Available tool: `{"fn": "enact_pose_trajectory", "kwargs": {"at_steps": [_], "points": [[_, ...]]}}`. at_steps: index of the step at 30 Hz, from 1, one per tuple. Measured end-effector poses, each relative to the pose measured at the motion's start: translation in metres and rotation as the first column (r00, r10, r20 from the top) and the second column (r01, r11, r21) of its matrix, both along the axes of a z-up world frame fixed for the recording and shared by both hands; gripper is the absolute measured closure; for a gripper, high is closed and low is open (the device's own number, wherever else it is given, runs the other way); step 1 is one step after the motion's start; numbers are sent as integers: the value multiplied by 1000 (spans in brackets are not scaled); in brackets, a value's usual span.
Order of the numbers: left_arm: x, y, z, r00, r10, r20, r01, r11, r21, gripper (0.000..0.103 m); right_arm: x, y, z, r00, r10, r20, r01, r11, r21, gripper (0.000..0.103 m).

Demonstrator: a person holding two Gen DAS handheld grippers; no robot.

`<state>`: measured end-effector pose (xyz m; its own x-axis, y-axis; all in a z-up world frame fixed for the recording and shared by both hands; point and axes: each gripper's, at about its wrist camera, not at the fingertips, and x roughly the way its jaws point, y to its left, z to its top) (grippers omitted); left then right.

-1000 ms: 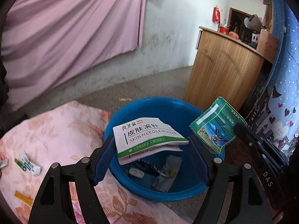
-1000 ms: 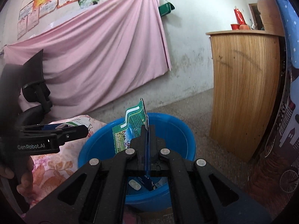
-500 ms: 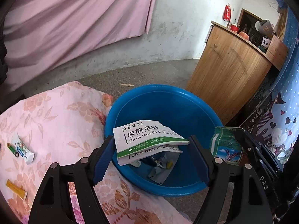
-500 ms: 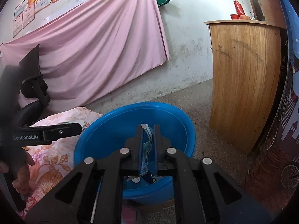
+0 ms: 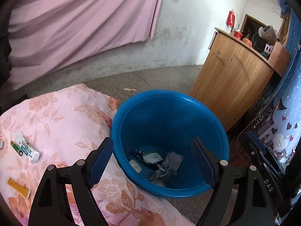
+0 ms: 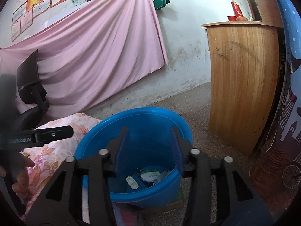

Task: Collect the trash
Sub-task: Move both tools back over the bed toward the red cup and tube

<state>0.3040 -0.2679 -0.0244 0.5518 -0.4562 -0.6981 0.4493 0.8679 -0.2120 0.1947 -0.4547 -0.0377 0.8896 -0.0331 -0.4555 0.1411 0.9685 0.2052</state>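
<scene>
On the pink floral quilted cloth [image 5: 62,124], at nine o'clock in the left wrist view, lie a small white squeeze tube with green print [image 5: 28,147] with a green-and-yellow battery [image 5: 16,147] just beside it, and a flat yellow-orange packet [image 5: 18,187] at about eight o'clock. The left gripper [image 5: 153,161] hangs above the near rim of the round blue plastic basin [image 5: 216,130], its blue-padded fingers [image 5: 100,159] spread wide with nothing between them. At the basin's bottom, near six o'clock, rests the trash: a white-and-green torn wrapper [image 5: 151,156], a crumpled grey scrap [image 5: 167,166] touching it, and a small pale blister piece [image 5: 135,165]. The basin stands against the cloth's edge on the grey floor. At two o'clock is a curved wooden counter [image 5: 231,82]. In the right wrist view, the right gripper [image 6: 149,150] is likewise parted and empty over the basin.
</scene>
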Motion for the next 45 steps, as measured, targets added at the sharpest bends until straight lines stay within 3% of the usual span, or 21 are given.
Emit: {"fn": "enact_pose_trajectory", "kwargs": {"at_steps": [4, 8, 12, 18, 31, 38, 45], "points": [[-10, 8, 8, 997, 33, 67, -33, 999, -5, 10, -6, -2, 6, 999, -22, 26, 22, 1000, -3, 15], [-22, 21, 17, 984, 88, 155, -85, 996, -29, 6, -12, -2, 14, 998, -29, 56, 29, 1000, -4, 0], [-35, 37, 26, 959, 151, 240, -135, 987, -82, 2, -18, 0, 20, 996, -25, 88, 25, 1000, -7, 0], [-59, 55, 42, 917, 191, 351, -176, 982, -74, 2, -23, 9, 31, 995, -3, 97, 5, 1000, -11, 0], [-115, 114, 79, 852, 295, 433, -265, 955, -131, 2, -65, 57, 78, 974, 5, 225, 11, 997, -70, 0], [-147, 151, 104, 809, 329, 487, -303, 943, -134, 2, -89, 86, 113, 941, 31, 337, -10, 998, -63, 0], [-187, 200, 124, 738, 380, 558, -353, 922, -161, 2, -112, 129, 143, 897, 94, 432, -61, 994, -89, 0]]}}
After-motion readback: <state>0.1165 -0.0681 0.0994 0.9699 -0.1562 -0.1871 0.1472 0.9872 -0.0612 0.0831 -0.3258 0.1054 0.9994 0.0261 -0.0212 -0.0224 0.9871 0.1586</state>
